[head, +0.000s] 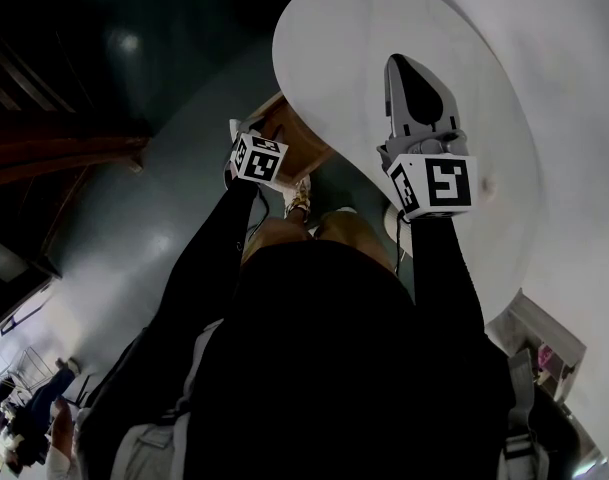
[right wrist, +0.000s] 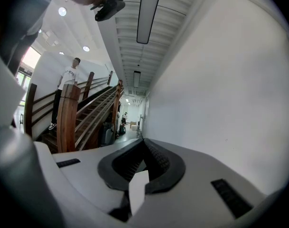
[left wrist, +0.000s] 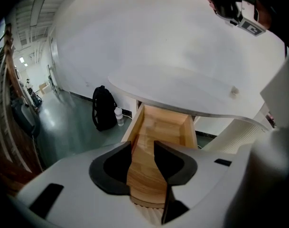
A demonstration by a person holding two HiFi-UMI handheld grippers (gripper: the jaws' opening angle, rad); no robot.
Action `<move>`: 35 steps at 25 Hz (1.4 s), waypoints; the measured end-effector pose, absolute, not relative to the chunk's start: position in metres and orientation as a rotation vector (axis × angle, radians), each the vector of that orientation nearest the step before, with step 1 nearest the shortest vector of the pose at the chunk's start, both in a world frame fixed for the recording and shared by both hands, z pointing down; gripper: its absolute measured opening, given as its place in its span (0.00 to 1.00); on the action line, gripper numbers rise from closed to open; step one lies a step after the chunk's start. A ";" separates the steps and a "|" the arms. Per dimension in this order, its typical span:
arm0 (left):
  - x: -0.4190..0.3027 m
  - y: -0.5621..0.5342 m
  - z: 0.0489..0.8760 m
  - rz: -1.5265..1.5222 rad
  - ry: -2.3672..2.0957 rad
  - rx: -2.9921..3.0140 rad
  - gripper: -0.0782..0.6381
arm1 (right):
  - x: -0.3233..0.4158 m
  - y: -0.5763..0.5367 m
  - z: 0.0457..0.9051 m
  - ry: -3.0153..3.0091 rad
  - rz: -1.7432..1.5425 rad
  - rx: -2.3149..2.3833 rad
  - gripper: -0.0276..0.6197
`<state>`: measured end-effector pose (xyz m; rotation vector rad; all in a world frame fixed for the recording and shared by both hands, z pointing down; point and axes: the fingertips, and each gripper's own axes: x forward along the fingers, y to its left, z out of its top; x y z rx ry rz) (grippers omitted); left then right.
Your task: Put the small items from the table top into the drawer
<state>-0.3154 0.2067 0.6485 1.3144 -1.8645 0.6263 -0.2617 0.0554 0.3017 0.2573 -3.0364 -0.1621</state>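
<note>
Wooden drawer (left wrist: 159, 125) stands open under the white table (left wrist: 172, 56), its long axis running away from the left gripper (left wrist: 143, 146), whose jaws hang wide and empty above it. 1 small pale item (left wrist: 234, 92) lies on the top, far right; the right gripper (right wrist: 143, 142), jaws together, looks nearer.

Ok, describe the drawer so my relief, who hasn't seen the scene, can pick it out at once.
Find the white curved table top. Under its edge a drawer stands pulled out, in front of the open left claw. It is the only pale wooden, open-topped box there; its neighbours are a black backpack and a bottle on the floor.
</note>
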 end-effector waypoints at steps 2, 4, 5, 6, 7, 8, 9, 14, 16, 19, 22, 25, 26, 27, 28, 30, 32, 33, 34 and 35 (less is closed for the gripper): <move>-0.314 0.207 0.649 0.627 -1.862 1.320 0.33 | -0.262 0.057 0.301 -3.038 -0.165 0.259 0.08; -0.314 0.206 0.648 0.627 -1.862 1.325 0.33 | -0.262 0.057 0.300 -3.039 -0.166 0.262 0.08; -0.315 0.206 0.648 0.629 -1.863 1.328 0.33 | -0.262 0.057 0.300 -3.040 -0.166 0.264 0.08; -0.316 0.206 0.646 0.632 -1.866 1.333 0.33 | -0.262 0.057 0.300 -3.042 -0.164 0.266 0.09; -0.318 0.206 0.644 0.636 -1.872 1.338 0.33 | -0.263 0.057 0.300 -3.044 -0.163 0.268 0.09; -0.319 0.206 0.640 0.639 -1.881 1.346 0.33 | -0.263 0.057 0.299 -3.047 -0.163 0.273 0.09; -0.321 0.206 0.636 0.641 -1.892 1.354 0.33 | -0.262 0.057 0.297 -3.049 -0.161 0.281 0.08; -0.337 0.203 0.596 0.639 -1.988 1.401 0.33 | -0.261 0.056 0.285 -3.078 -0.162 0.310 0.08; -0.348 0.198 0.568 0.621 -2.060 1.427 0.33 | -0.262 0.057 0.279 -3.097 -0.167 0.315 0.08; -0.360 0.188 0.514 0.569 -2.186 1.472 0.33 | -0.259 0.056 0.271 -3.120 -0.168 0.333 0.09; -0.365 0.173 0.457 0.519 -2.295 1.542 0.33 | -0.259 0.056 0.262 -3.135 -0.163 0.338 0.08; -0.367 0.161 0.400 0.500 -2.391 1.627 0.33 | -0.260 0.056 0.254 -3.163 -0.156 0.350 0.09; -0.366 0.158 0.383 0.496 -2.420 1.655 0.33 | -0.260 0.056 0.252 -3.171 -0.161 0.353 0.08; -0.366 0.155 0.367 0.493 -2.447 1.682 0.33 | -0.261 0.056 0.249 -3.179 -0.166 0.354 0.09; -0.365 0.153 0.351 0.488 -2.472 1.706 0.33 | -0.262 0.056 0.246 -3.185 -0.170 0.355 0.09; -0.363 0.151 0.322 0.471 -2.519 1.750 0.33 | -0.264 0.057 0.242 -3.195 -0.176 0.356 0.09; -0.359 0.150 0.296 0.446 -2.559 1.789 0.33 | -0.264 0.057 0.238 -3.204 -0.182 0.358 0.08; -0.357 0.149 0.283 0.431 -2.577 1.807 0.33 | -0.264 0.057 0.237 -3.208 -0.186 0.360 0.09; -0.355 0.150 0.271 0.414 -2.593 1.826 0.33 | -0.264 0.056 0.235 -3.211 -0.188 0.363 0.08; -0.352 0.151 0.259 0.398 -2.608 1.845 0.33 | -0.264 0.056 0.234 -3.214 -0.189 0.367 0.09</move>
